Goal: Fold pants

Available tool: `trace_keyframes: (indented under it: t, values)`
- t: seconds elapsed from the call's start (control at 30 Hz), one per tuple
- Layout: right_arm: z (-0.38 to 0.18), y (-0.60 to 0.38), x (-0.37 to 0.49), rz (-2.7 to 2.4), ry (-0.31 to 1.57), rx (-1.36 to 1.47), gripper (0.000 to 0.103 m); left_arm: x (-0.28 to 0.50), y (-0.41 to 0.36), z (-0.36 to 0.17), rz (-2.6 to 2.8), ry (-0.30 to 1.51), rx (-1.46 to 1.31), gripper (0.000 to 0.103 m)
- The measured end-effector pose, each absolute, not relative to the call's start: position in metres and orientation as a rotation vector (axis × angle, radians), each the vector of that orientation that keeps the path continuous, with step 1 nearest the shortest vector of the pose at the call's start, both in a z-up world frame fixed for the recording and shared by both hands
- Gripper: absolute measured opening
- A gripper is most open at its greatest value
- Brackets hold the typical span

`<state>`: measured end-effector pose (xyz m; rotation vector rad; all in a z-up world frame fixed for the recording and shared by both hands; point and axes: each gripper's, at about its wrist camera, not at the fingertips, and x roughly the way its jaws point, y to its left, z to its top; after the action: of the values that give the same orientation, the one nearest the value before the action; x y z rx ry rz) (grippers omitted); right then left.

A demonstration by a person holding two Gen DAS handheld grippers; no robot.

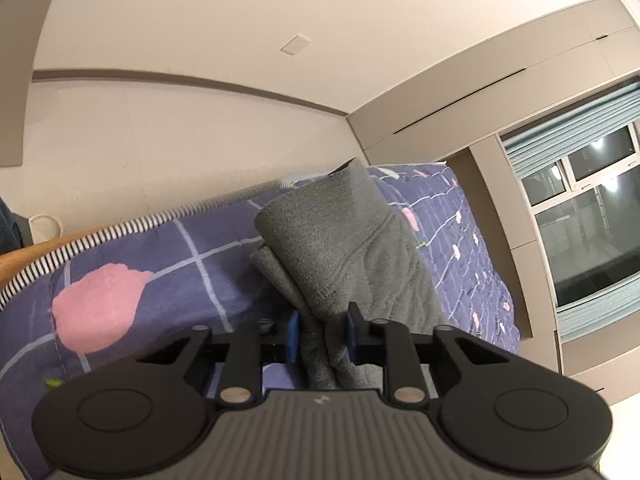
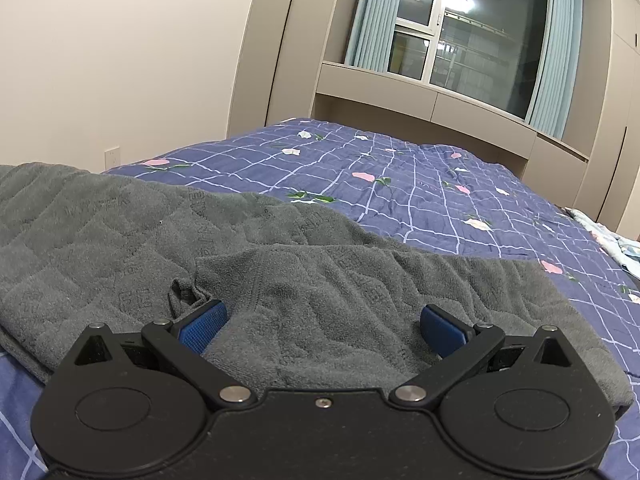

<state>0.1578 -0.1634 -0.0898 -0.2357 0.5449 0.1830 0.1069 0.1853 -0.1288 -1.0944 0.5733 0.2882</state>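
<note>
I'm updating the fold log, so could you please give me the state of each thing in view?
pants: grey, partly folded, lying on the quilt
left gripper: shut on a bunched edge of the pants
right gripper: open, pads wide over the pants
quilt: spread flat
curtains: drawn open

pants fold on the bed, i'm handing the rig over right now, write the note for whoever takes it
Left gripper: jaws closed on a bunched edge of the grey pants, pads pressing the fabric.
Right gripper: jaws wide open, holding nothing, fabric lying between the pads.
Pants: spread on the purple checked quilt, one layer already lapped over another near the right gripper.
Done: left grip taken.
Left: probably close the right gripper on the cloth, carry the fold over, flatten.
</note>
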Motion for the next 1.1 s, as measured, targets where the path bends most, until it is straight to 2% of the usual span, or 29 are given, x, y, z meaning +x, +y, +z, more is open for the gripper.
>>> trace_keyframes:
  t: [0.27, 0.53, 0.87, 1.1]
  values:
    - [-0.090, -0.166, 0.161, 0.193, 0.555, -0.208, 0.103, 0.112, 0.174, -0.105, 0.295, 0.552, -0.999, 0.021]
    - [-0.071, -0.175, 0.170, 0.241, 0.580, -0.179, 0.103, 0.128, 0.141, -0.045, 0.182, 0.453, -0.784, 0.018]
    - [-0.041, -0.223, 0.145, 0.222, 0.451, -0.141, 0.103, 0.164, 0.041, 0.031, -0.081, 0.385, -0.482, 0.017]
    - [-0.033, -0.263, 0.124, 0.292, 0.451, -0.076, 0.103, 0.183, -0.045, 0.063, -0.268, 0.403, -0.323, 0.017]
